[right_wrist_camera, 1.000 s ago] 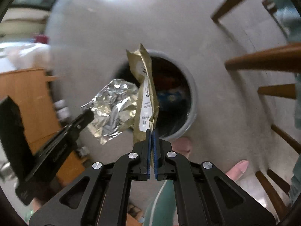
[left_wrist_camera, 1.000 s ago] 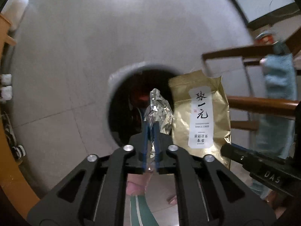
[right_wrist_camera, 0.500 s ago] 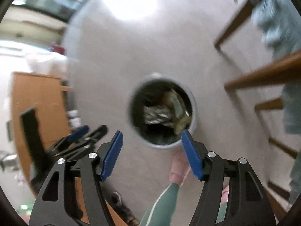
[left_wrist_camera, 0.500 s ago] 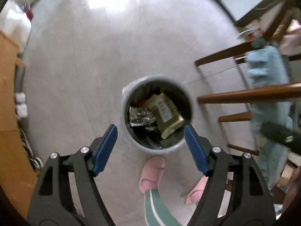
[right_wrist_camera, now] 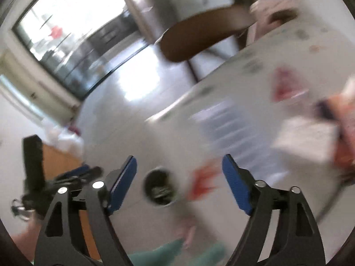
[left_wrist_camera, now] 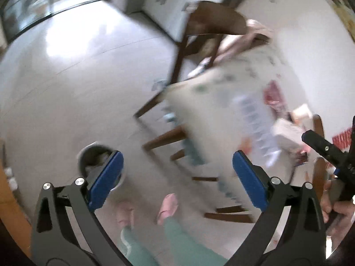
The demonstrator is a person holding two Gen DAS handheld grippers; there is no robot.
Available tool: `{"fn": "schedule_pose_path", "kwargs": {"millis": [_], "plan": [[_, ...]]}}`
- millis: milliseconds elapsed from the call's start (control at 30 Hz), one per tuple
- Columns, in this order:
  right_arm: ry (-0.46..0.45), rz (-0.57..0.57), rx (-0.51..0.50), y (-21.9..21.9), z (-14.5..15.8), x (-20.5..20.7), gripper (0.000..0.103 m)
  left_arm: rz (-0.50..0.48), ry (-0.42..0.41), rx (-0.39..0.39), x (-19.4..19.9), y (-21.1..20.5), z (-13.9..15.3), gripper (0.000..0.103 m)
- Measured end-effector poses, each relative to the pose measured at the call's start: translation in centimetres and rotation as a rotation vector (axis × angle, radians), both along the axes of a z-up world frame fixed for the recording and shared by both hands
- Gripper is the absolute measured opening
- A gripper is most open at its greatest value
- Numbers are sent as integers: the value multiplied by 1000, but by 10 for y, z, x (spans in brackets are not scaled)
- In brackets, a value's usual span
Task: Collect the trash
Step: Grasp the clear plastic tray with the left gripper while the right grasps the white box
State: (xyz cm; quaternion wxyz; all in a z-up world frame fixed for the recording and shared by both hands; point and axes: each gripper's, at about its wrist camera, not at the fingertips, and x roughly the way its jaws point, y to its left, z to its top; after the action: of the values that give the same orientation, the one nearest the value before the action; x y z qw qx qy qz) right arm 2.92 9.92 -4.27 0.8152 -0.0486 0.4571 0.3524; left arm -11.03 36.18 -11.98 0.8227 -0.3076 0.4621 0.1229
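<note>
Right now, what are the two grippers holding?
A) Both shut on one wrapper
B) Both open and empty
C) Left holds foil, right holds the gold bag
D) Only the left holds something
B: the left gripper and right gripper both show blue pads spread wide with nothing between them.

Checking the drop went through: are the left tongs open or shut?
Open. The left tongs show blue pads spread wide, nothing between them.

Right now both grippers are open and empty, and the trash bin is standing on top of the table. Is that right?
Not quite. The left gripper and right gripper are open and empty, but the trash bin stands on the floor, beside the table, not on it. The left wrist view shows this best.
</note>
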Motion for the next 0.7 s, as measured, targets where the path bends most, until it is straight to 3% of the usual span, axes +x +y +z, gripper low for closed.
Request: {"fn": "schedule_pose_path", "kwargs": {"millis": [200, 300, 600, 667, 700], "plan": [[-49, 42, -112, -75, -9, 59, 88, -96, 68, -29, 79, -64, -7, 96], [-75, 104, -163, -93, -22, 80, 89, -92, 91, 6, 101, -90, -8, 96], [-8, 308, -230, -79, -69, 111, 89, -61, 235, 76, 143, -121, -34, 95], [9, 362, -243, -74, -77, 111, 89, -47, 252, 65, 145, -122, -40, 93], [-6, 383, -257, -72, -81, 109, 89, -44, 253, 61, 147, -123, -42, 85]]}}
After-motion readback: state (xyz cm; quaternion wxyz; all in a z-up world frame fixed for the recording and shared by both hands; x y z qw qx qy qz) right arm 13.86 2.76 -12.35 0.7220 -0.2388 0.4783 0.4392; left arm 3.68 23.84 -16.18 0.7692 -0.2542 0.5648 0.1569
